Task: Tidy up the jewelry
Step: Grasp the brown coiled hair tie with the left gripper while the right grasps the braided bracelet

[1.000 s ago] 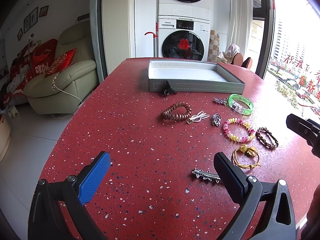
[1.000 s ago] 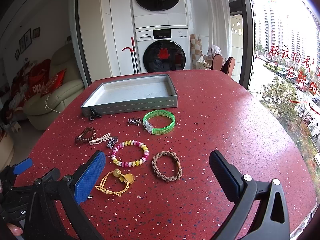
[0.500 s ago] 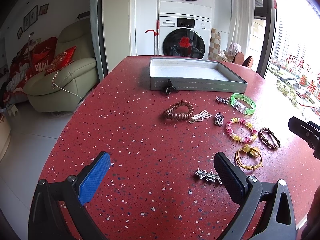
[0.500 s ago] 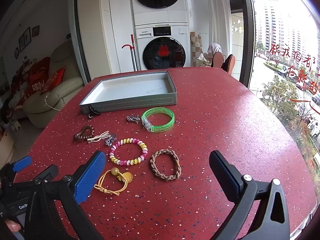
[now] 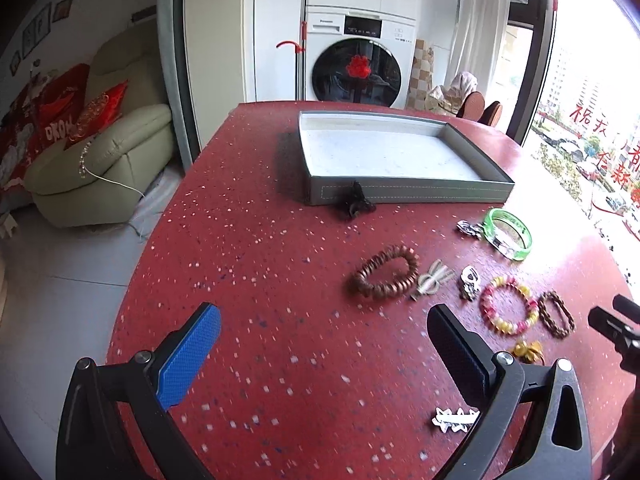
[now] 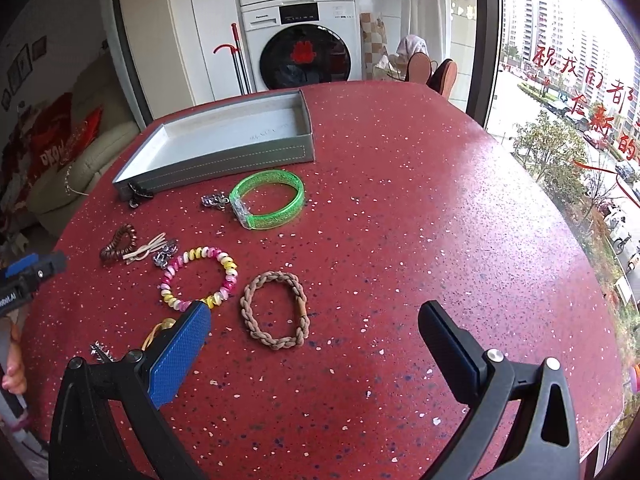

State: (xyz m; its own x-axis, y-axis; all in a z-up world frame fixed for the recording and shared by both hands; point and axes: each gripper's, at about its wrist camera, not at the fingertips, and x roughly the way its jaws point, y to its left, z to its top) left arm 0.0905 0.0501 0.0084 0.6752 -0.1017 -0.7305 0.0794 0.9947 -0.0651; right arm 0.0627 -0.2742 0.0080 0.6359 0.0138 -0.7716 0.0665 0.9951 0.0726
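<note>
We held both grippers over the red speckled desk [image 6: 420, 208], each with its fingers spread wide apart and gripping nothing. The right gripper [image 6: 316, 344] hovered low, and the braided tan bracelet [image 6: 275, 310] lay on the desk between its fingers, nearer the blue-padded one and touching neither. Just past that blue finger [image 6: 180, 356] sat the pink-and-yellow bead bracelet [image 6: 199, 278], with a yellow cord piece [image 6: 160, 330] partly hidden behind the finger. Farther out lay the green translucent bangle [image 6: 267, 199], a small silver charm [image 6: 215, 201] touching its left side. The left gripper [image 5: 324, 352] hung over bare desk; the brown bead bracelet [image 5: 386, 277] lay beyond its fingers, ahead and to the right, with a pale clip [image 5: 432, 280] just beside it and a silver charm [image 5: 469, 281] near that. A spiky silver hair clip [image 5: 456, 420] lay close under the left gripper's black finger [image 5: 460, 352]. At the far side of the desk stood the shallow grey tray [image 5: 412, 192], its pale floor holding nothing that we could see; a small dark clip [image 5: 354, 202] rested against the outside of its near wall.
</note>
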